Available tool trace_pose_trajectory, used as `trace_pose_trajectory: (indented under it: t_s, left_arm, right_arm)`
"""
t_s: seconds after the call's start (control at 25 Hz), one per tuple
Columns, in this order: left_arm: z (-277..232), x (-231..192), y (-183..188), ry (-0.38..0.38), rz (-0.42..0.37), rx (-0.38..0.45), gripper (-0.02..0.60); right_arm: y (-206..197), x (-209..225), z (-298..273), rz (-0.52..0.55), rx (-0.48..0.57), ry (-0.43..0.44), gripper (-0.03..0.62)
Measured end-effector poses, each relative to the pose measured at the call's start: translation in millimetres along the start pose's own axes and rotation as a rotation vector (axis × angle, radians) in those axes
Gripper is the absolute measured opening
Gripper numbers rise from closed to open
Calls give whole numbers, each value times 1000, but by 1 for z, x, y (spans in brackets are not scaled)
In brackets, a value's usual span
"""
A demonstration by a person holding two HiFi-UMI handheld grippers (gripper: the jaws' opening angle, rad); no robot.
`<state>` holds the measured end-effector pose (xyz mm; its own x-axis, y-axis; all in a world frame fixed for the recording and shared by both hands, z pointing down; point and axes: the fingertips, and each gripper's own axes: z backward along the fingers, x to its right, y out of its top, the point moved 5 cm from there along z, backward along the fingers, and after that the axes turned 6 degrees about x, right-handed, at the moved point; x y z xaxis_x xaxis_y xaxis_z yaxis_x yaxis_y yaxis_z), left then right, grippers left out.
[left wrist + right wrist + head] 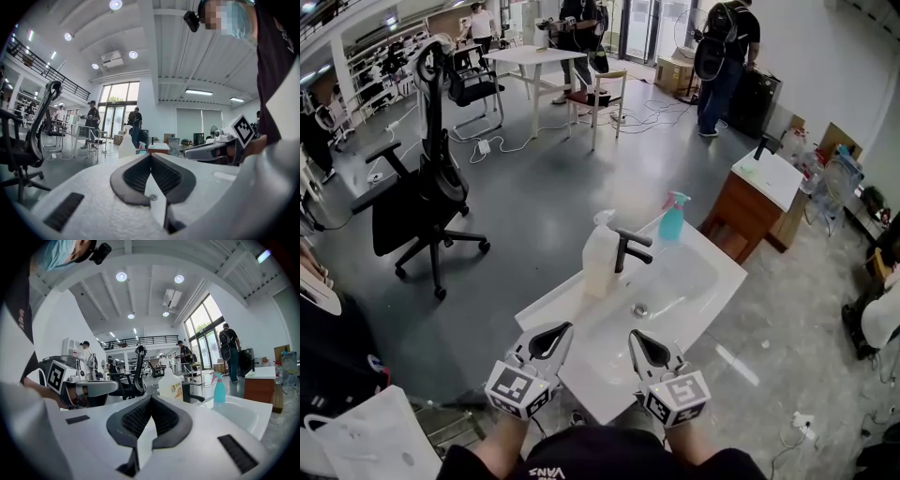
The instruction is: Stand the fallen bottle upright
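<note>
A white sink basin with a black faucet lies in front of me. A white pump bottle stands upright left of the faucet. A blue spray bottle stands upright at the basin's far rim. No bottle lies on its side in any view. My left gripper and right gripper hover side by side over the basin's near edge, both shut and empty. The left gripper view shows the white bottle ahead. In the right gripper view the white bottle and the spray bottle stand beyond the shut jaws.
A black office chair stands on the floor to the left. A wooden cabinet with a second sink sits to the right. Cables run across the floor near a white table, with people standing at the back. A white bag lies at lower left.
</note>
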<state>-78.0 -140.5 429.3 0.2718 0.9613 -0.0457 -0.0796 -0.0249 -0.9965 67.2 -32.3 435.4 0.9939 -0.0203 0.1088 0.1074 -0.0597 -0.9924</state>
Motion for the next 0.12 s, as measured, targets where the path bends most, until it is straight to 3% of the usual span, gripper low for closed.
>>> trace_pose_trajectory:
  t_s: [0.12]
  left_arm:
    - [-1,2,2,-1,2,2,20]
  right_arm:
    - [1,1,2,1,-2,1,0]
